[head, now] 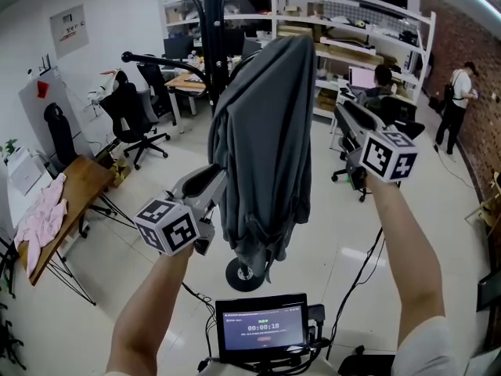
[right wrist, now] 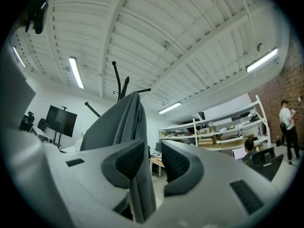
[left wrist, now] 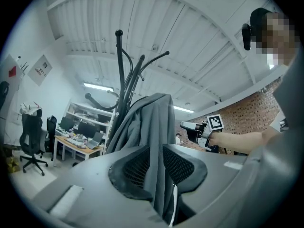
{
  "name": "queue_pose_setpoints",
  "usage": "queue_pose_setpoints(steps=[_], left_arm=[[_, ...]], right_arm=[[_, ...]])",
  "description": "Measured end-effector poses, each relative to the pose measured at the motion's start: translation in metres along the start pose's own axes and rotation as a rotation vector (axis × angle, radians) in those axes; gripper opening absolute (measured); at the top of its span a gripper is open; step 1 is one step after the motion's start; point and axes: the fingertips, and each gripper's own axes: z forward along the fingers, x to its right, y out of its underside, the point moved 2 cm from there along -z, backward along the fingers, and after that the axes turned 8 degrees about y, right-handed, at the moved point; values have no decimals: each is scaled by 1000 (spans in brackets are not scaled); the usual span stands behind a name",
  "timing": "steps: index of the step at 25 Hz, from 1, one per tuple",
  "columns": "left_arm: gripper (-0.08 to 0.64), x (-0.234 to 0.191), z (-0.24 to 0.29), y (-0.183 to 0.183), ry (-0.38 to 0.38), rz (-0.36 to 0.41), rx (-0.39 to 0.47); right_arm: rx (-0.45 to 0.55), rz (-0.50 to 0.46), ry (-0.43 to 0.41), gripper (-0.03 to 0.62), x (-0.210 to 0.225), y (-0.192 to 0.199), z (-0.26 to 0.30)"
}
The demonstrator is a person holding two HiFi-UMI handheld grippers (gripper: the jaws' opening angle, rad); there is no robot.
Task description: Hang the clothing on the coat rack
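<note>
Clothing, grey and long, hangs draped over the tall black coat rack. The left hand-held gripper is clamped on its lower side. The right hand-held gripper has its jaws apart, with cloth loose between them. A black chair stands behind. A small screen below reads "00:00:18".

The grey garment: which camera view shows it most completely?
The head view: the grey garment hangs over the coat rack, visible from top to hem. The left gripper view shows its upper part and a fold between the jaws. The right gripper view shows only a narrow side of it.
</note>
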Motion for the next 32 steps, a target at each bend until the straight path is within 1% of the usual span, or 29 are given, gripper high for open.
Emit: queue_pose_setpoints(steps=[4,8,12,19,22,25,28,30,32], left_arm=[[86,9,-8,8,2,-13,8],[86,17,-18,14,1,-27,10],[87,26,-30,24,-1,-47,2],[87,40,-49,38,-2,-82,-24],[66,47,-59,47,5,-88,-37],[64,55,-69,58,6,-107,-44],[63,60,-78,65,-4,-125,-41],[34,61,-86,69,-13,-133,-41],[34,63,-96,74,-25,-143,-45]], right_arm=[[-17,7,-33,126,-19,17,-23],[-30,-6,-50,126,-38,32,-48],[-46,-4,-54,126,-55,45,-74],[-81,-28,-60,124,-81,64,-109],[-98,-24,-56,118,-88,76,-121],[-115,-27,-52,118,-94,89,-133],[-129,-4,-47,117,-97,98,-144],[-143,12,-43,114,-100,103,-150],[-158,28,-41,114,-104,110,-157]])
